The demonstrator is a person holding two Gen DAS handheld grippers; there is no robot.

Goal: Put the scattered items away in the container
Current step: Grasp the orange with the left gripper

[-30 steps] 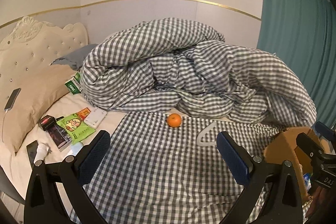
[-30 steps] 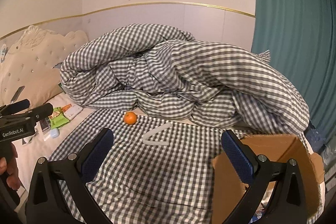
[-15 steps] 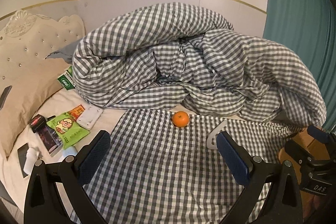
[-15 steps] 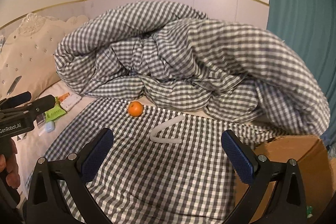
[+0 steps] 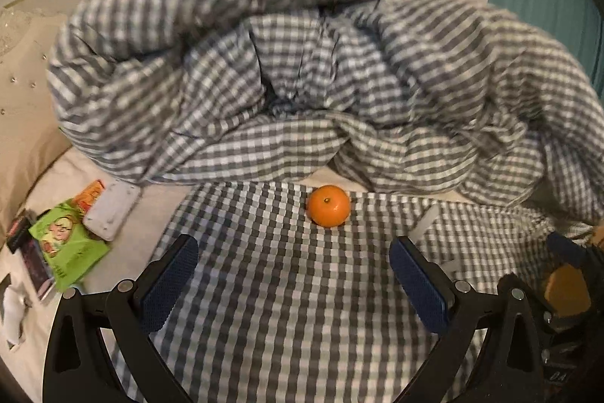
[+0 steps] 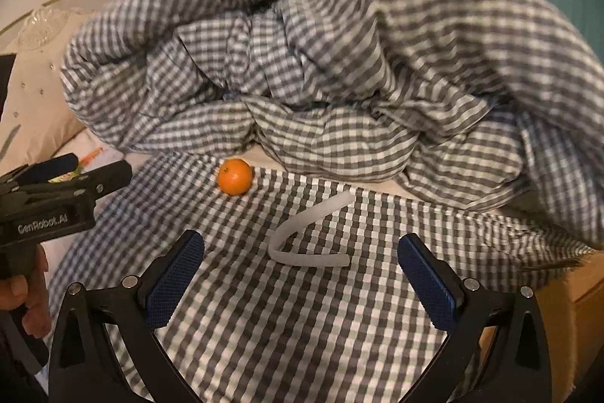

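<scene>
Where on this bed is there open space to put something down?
The flat checkered sheet is open in front of the orange and the white bent strip. It is crowded on the white sheet by the pillow, where the green packet and white case lie, and behind under the heaped duvet.

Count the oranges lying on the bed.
1. The orange sits on the flat checked sheet at the foot of the bunched duvet; more might be hidden under its folds.
</scene>
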